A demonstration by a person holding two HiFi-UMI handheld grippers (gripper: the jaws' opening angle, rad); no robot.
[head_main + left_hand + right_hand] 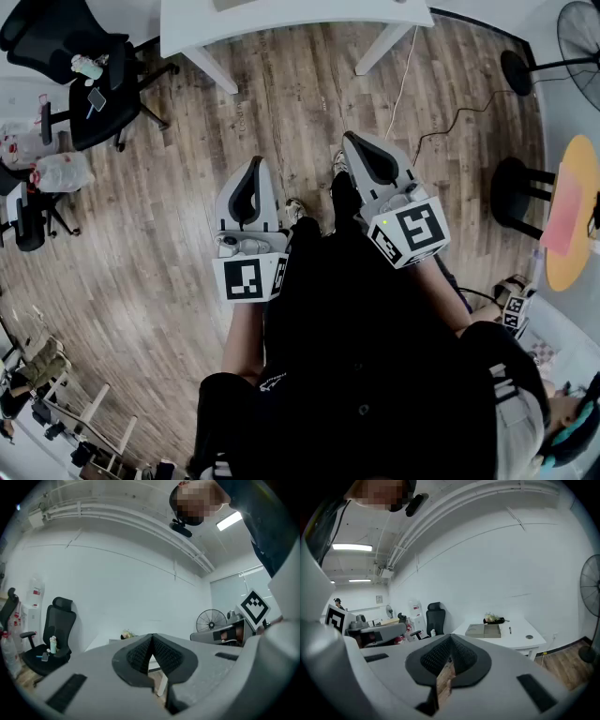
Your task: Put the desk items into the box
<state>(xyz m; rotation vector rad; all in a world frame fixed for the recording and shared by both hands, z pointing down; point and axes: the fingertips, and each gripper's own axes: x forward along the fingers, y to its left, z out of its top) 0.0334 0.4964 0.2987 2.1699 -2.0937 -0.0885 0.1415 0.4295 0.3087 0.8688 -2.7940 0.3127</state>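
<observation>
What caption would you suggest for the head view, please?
Left tool and right tool, both shut and empty, over a brown plank floor near a white desk.

Shells grey-white on left gripper (255,165) and right gripper (351,142); pads (138,656) blk, ribbed; marker cubes (246,278) w/ b/w squares. Operator clothing (375,356) blk.

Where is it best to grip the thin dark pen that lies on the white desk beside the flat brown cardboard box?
Probably the middle of the thin dark pen, from straight above, jaws across its length: it lies flat on the white desk, apart from the flat brown cardboard box, so a sideways approach would likely find no room beneath it. The right gripper is shut; open it first.
</observation>
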